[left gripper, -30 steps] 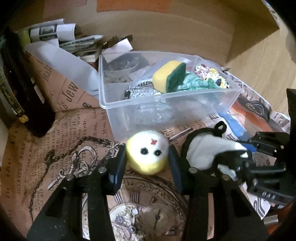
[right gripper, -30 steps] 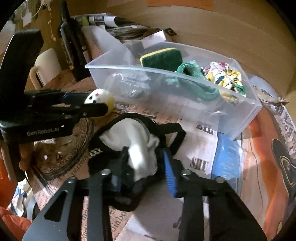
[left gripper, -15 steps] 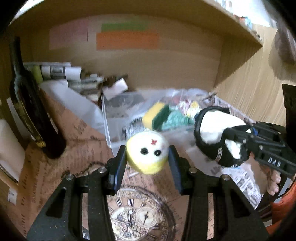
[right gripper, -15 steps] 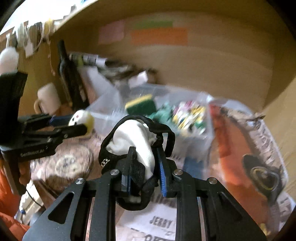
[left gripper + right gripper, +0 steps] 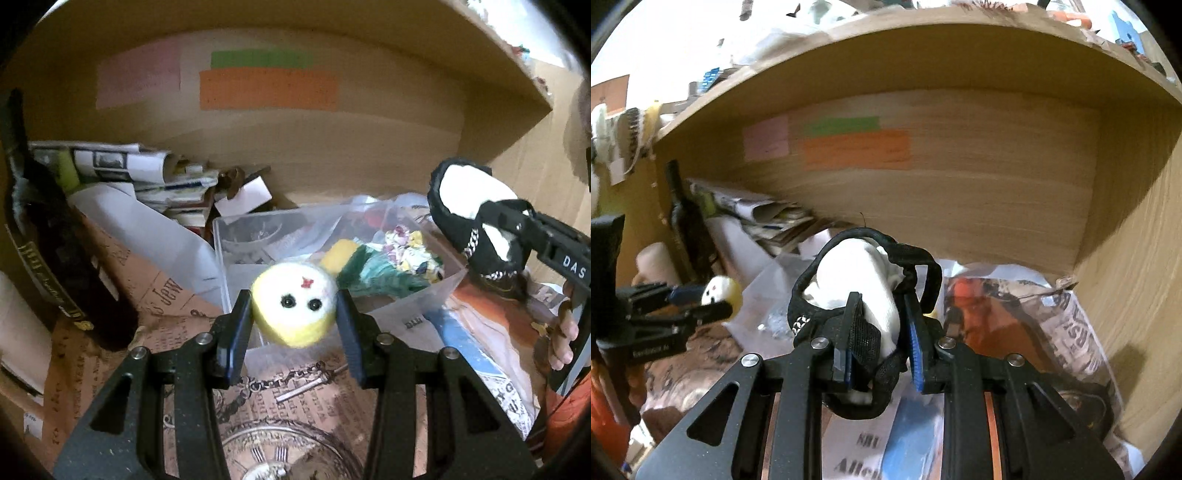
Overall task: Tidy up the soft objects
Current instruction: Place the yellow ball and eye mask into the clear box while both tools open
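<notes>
At far left a dark bottle (image 5: 55, 258) stands upright on the surface (image 5: 166, 306), which is covered with printed paper; rolled newspapers (image 5: 122, 166) lie behind it against the wooden back panel.

Left gripper (image 5: 293, 314): held level and raised above the surface, pointing toward the back panel. Its fingers (image 5: 236, 332) are closed partway on a round yellow-and-white plush ball (image 5: 293, 306), one on each side, with the ball's two black eyes facing the camera. The ball hangs in front of the near wall of a clear plastic bin (image 5: 436, 291).

The bin rests on the surface and holds a yellow-and-green sponge (image 5: 341, 254), a green cloth (image 5: 380, 273) and a floral fabric piece (image 5: 410, 251).

Right gripper (image 5: 879, 332): raised to the right of the bin and above its rim, angled in from the right side. Its fingers (image 5: 916, 343) are closed to a narrow gap, pinching a white soft item wrapped in black straps (image 5: 864, 280). The bundle projects forward past the fingertips, clear of the surface
</notes>
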Demonstrator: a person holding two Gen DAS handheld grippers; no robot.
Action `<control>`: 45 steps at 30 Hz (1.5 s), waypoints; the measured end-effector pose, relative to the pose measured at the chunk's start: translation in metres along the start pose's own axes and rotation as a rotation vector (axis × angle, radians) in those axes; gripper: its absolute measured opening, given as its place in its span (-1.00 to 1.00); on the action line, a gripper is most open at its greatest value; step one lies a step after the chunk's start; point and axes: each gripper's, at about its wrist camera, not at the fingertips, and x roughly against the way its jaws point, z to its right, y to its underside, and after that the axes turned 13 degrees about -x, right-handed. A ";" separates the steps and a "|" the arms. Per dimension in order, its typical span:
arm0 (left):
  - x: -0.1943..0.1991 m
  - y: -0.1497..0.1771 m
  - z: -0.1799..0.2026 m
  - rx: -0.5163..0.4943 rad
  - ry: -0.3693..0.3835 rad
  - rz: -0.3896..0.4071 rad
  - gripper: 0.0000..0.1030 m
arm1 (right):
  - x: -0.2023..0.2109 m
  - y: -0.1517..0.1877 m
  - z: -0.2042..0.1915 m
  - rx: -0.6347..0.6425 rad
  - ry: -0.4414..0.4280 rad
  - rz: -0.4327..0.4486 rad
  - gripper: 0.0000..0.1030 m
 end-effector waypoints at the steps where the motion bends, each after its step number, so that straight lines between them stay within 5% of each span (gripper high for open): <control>1: -0.005 0.000 -0.001 0.001 0.003 -0.008 -0.13 | -0.006 -0.001 0.000 0.001 0.006 -0.005 -0.60; 16: -0.053 0.000 0.005 -0.035 0.028 -0.087 -0.14 | -0.079 0.015 -0.001 0.039 0.048 -0.166 -0.57; 20: -0.056 0.000 0.006 -0.035 0.030 -0.100 -0.09 | -0.082 0.019 -0.004 0.066 0.069 -0.171 -0.36; 23: -0.054 0.000 0.006 -0.026 0.037 -0.098 0.07 | -0.081 0.019 -0.003 0.067 0.075 -0.169 0.19; 25: -0.048 0.000 0.006 -0.025 0.031 -0.083 0.16 | -0.077 0.017 -0.003 0.060 0.069 -0.159 0.32; 33: -0.008 -0.006 0.013 -0.024 0.000 0.014 0.35 | -0.054 0.009 -0.008 0.068 0.047 -0.116 0.34; 45: 0.076 -0.016 0.031 -0.030 -0.079 0.244 0.48 | 0.039 -0.008 -0.029 0.074 -0.019 0.120 0.59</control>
